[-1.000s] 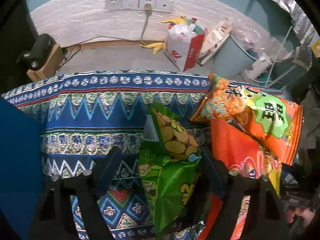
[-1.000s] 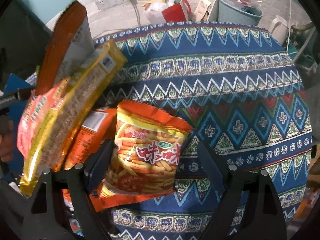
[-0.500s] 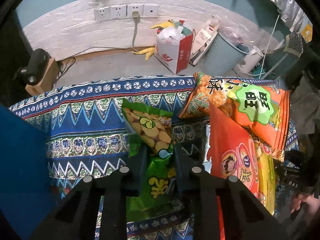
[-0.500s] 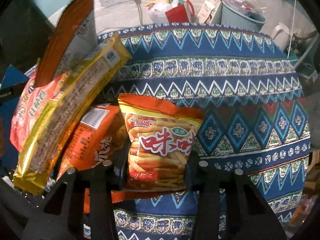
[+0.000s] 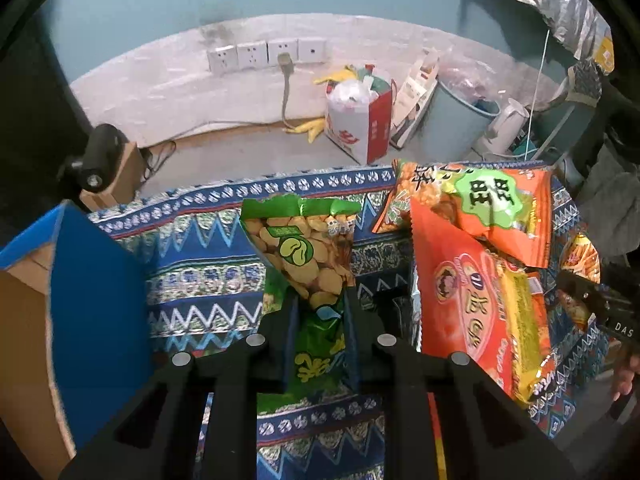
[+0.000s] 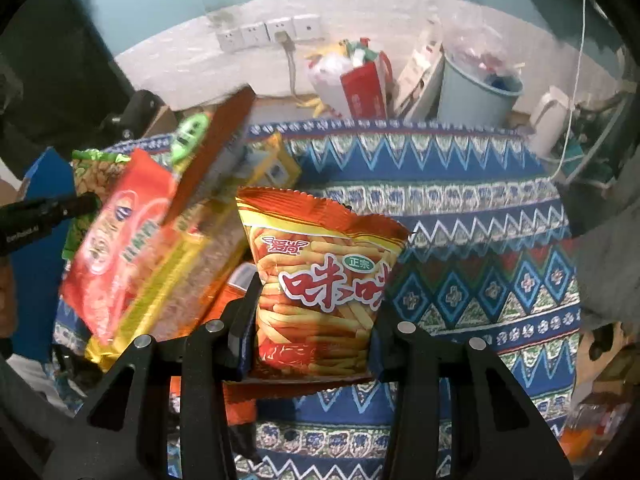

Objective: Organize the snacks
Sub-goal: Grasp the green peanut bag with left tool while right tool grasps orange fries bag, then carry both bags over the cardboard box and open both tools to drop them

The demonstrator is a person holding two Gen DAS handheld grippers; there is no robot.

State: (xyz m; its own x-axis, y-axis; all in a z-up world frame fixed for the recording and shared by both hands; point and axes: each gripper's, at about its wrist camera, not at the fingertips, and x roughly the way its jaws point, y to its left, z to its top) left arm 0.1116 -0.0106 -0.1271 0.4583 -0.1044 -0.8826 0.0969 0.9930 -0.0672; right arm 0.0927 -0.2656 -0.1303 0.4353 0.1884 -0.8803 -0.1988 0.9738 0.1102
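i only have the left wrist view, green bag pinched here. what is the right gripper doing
Observer: The right gripper is shut on an orange fries bag.
Operator: which end has it got
Observer: The lower part; the crimped top edge stands upright above the fingers.
Operator: anything crowding it
Observer: Yes. To its left in the right wrist view, a red packet and a yellow packet lean tilted, with the green bag behind them.

Home room, patterned tablecloth [image 5: 208,264], wall sockets [image 5: 266,54], bin [image 5: 456,128]
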